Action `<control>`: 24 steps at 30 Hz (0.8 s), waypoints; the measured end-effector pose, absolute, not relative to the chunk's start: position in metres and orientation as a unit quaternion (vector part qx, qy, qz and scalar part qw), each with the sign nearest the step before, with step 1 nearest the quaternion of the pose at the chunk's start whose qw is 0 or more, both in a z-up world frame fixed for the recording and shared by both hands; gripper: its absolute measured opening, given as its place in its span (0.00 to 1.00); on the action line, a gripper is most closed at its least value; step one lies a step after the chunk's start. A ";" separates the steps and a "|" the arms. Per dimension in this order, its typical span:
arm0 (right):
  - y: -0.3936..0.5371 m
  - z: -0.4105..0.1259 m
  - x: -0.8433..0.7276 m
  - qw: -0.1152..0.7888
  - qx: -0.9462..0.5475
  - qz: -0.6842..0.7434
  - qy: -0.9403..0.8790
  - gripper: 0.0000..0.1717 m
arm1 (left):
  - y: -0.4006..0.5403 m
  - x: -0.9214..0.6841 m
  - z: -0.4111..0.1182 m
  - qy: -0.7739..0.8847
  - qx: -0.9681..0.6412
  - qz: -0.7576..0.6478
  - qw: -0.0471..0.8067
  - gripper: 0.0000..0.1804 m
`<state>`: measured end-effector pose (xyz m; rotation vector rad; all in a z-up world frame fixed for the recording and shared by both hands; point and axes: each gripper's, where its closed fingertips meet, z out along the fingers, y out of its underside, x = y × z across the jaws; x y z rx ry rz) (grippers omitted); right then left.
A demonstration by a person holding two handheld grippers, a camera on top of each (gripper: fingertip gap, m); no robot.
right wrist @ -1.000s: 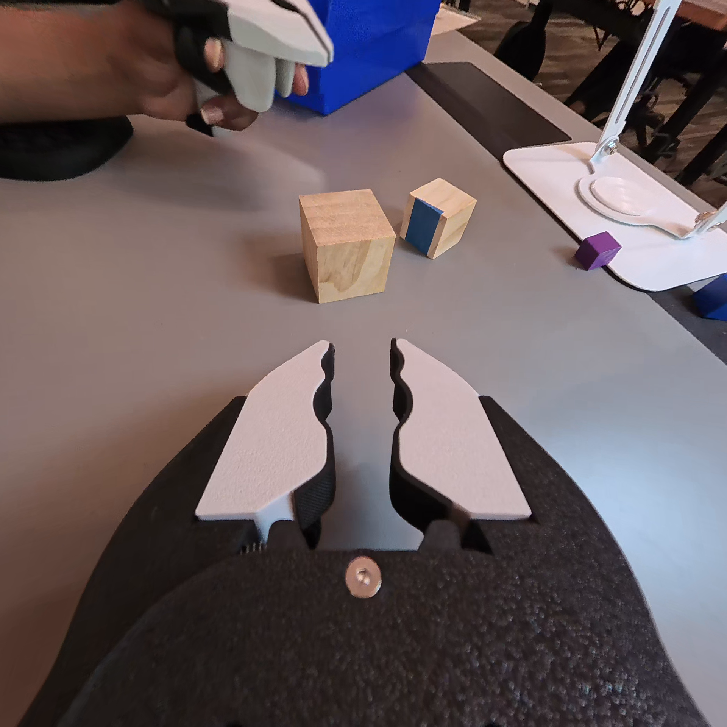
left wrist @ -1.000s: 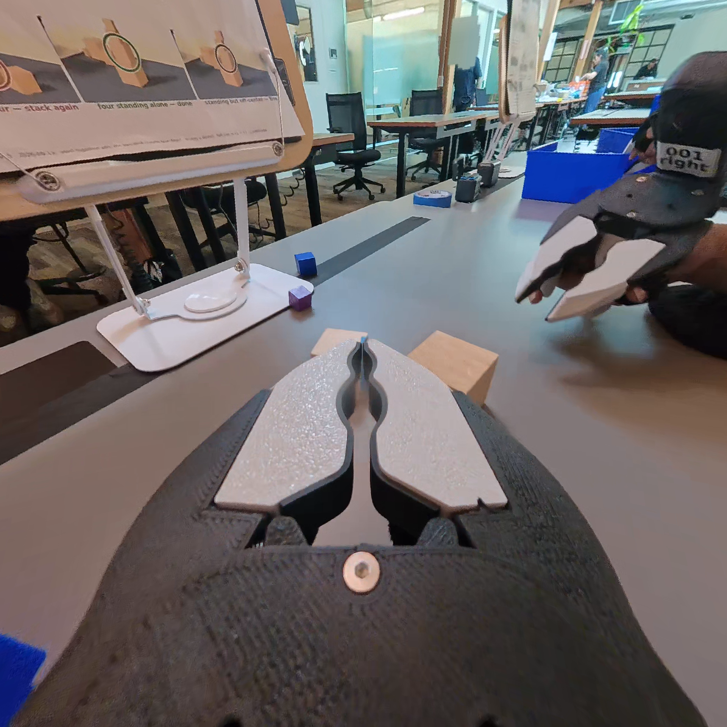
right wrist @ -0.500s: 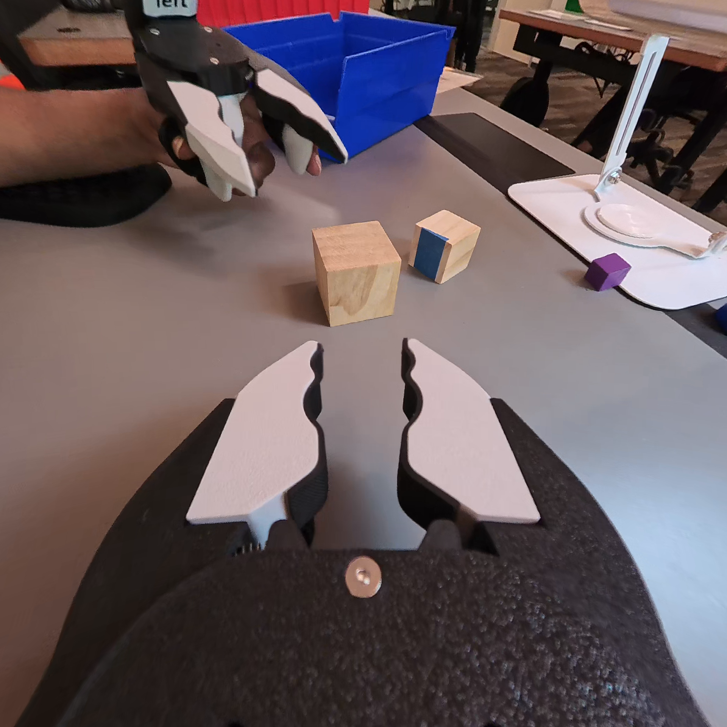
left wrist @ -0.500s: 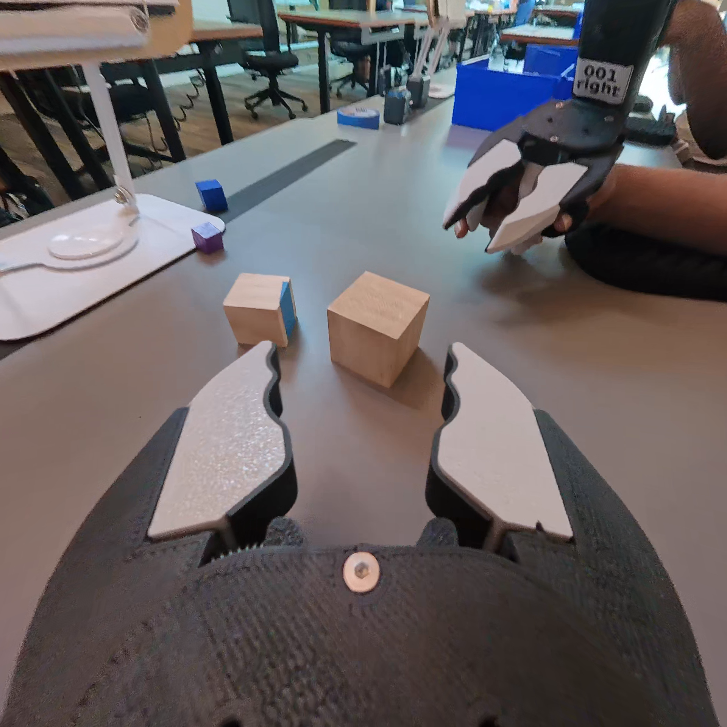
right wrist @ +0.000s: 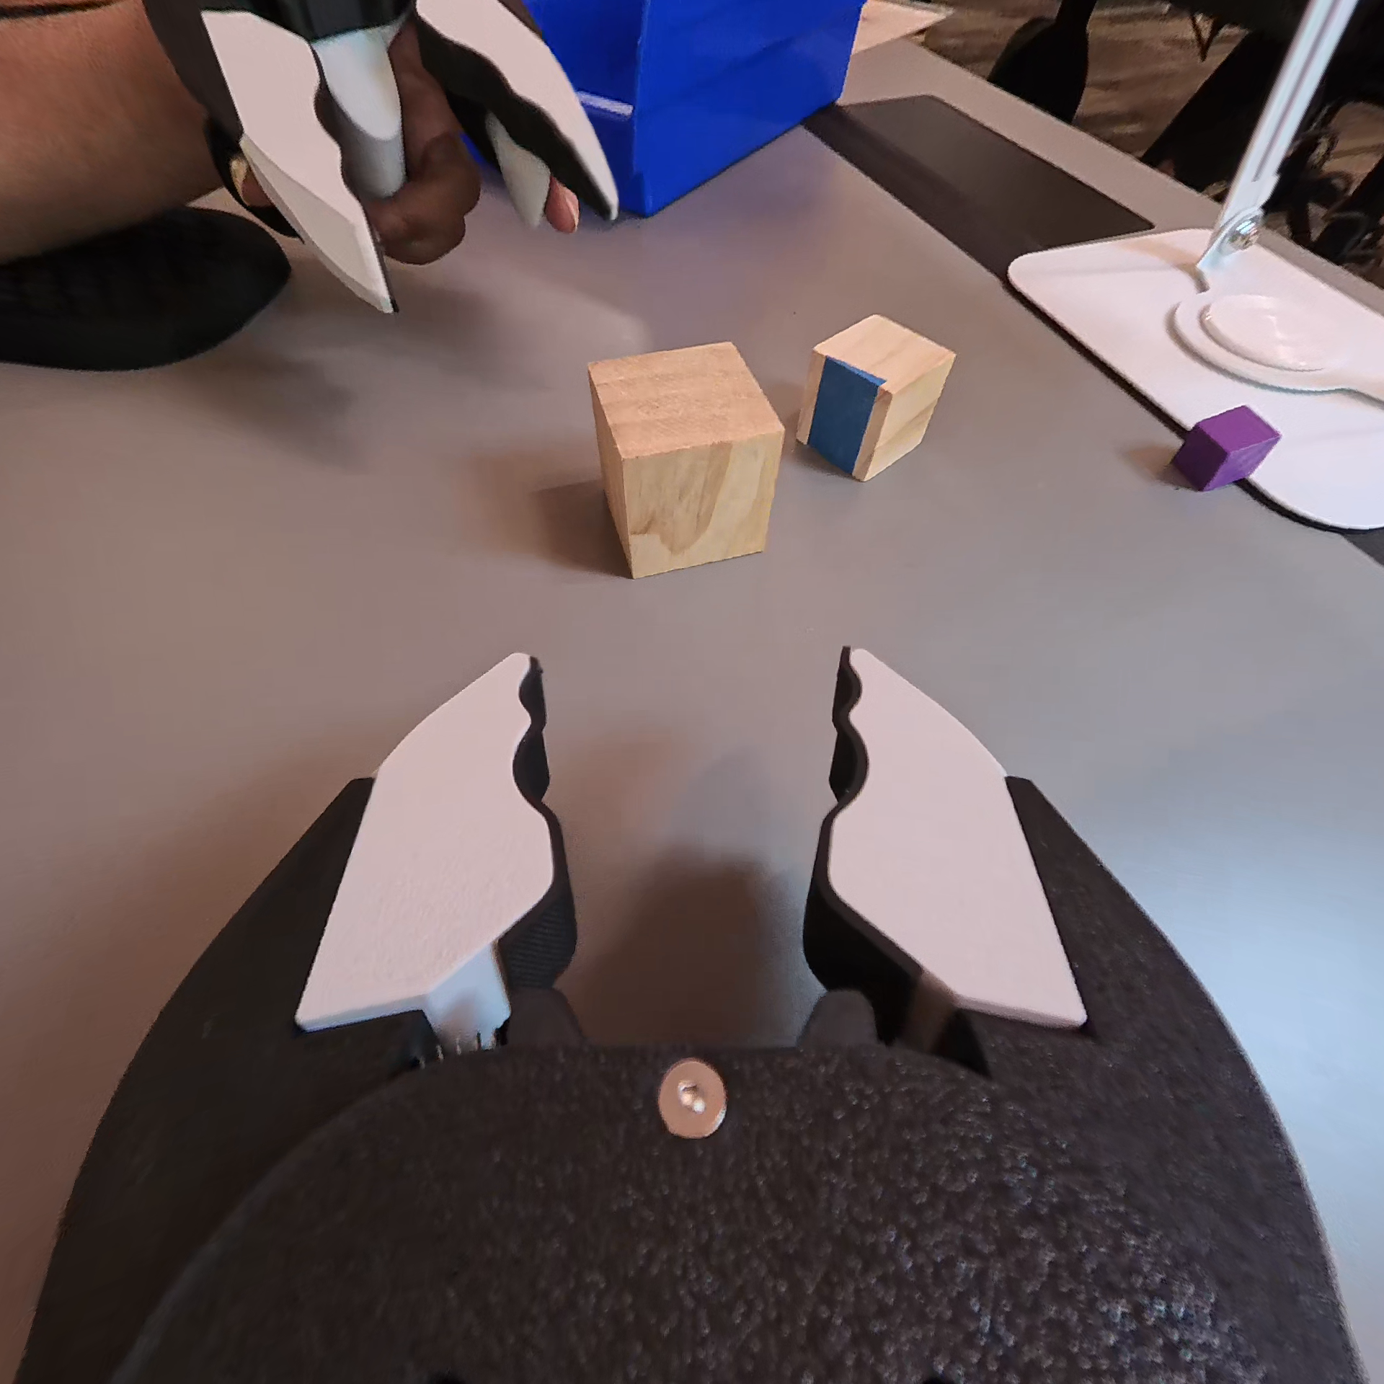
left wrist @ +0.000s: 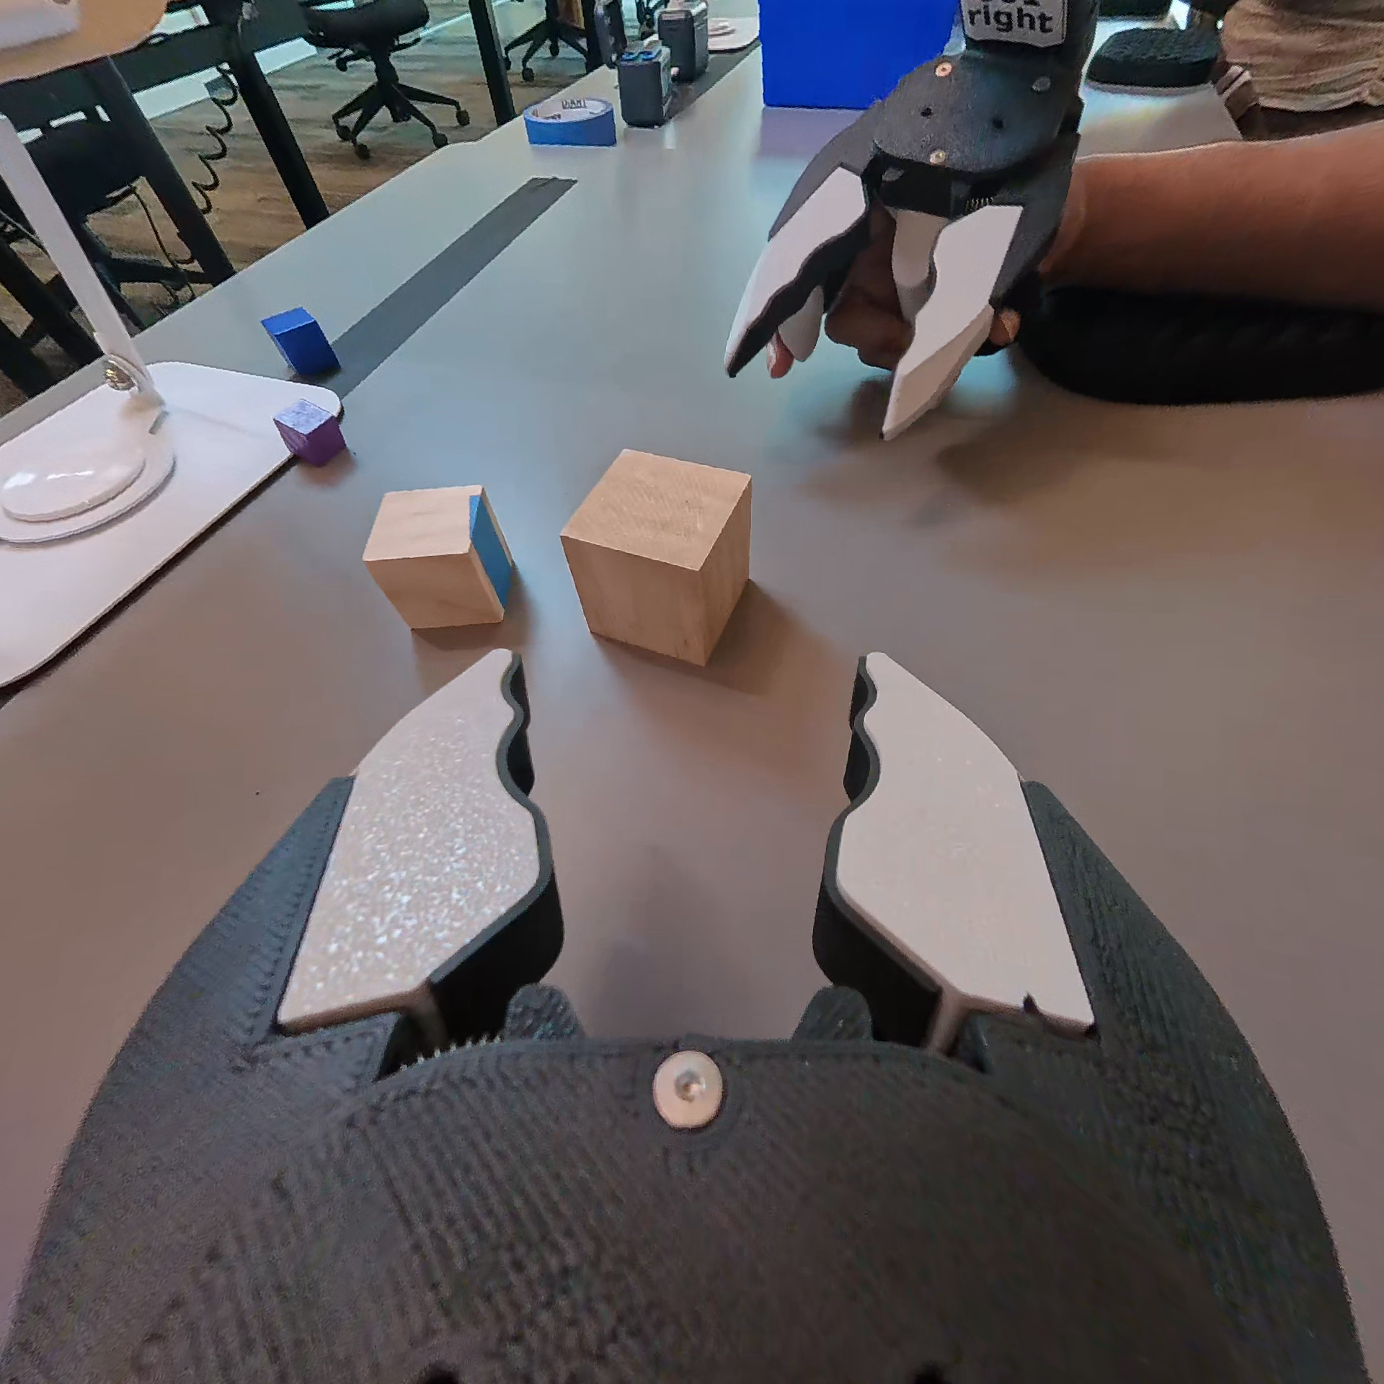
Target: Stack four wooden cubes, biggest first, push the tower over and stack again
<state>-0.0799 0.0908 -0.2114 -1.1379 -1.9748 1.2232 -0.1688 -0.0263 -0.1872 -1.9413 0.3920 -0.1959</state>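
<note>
In the left wrist view, the white base of a stand lies at the far left of the grey tabletop, with a small purple cube resting against its edge and a small blue cube just beyond it beside a dark strip. Nearer the middle sits a medium wooden cube with blue tape on one side, and just to its right, apart from it, stands the largest wooden cube. None of the four cubes is stacked. The left gripper hovers low in front of the two wooden cubes, its fingers spread wide with only bare tabletop between them. To the right, the right gripper hangs above the tabletop in a person's hand, pointing down, fingers parted and gripping nothing. A blue bin stands behind it. From the right wrist view the same gripper's fingers stand wide apart over bare tabletop, short of the largest cube.
</note>
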 end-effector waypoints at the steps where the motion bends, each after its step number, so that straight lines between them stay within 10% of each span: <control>1: 0.088 -0.213 -0.080 0.270 -0.423 0.453 -0.737 0.44 | -0.026 -0.170 -0.187 0.161 -0.817 -0.082 0.547 0.46; 17: 0.037 -0.208 -0.164 0.212 -0.357 0.254 -0.873 0.49 | -0.026 -0.191 -0.206 0.140 -0.833 -0.065 0.532 0.44; 24: 0.036 -0.224 -0.165 0.213 -0.347 0.172 -0.897 0.35 | -0.026 -0.194 -0.197 0.162 -0.828 -0.036 0.536 0.43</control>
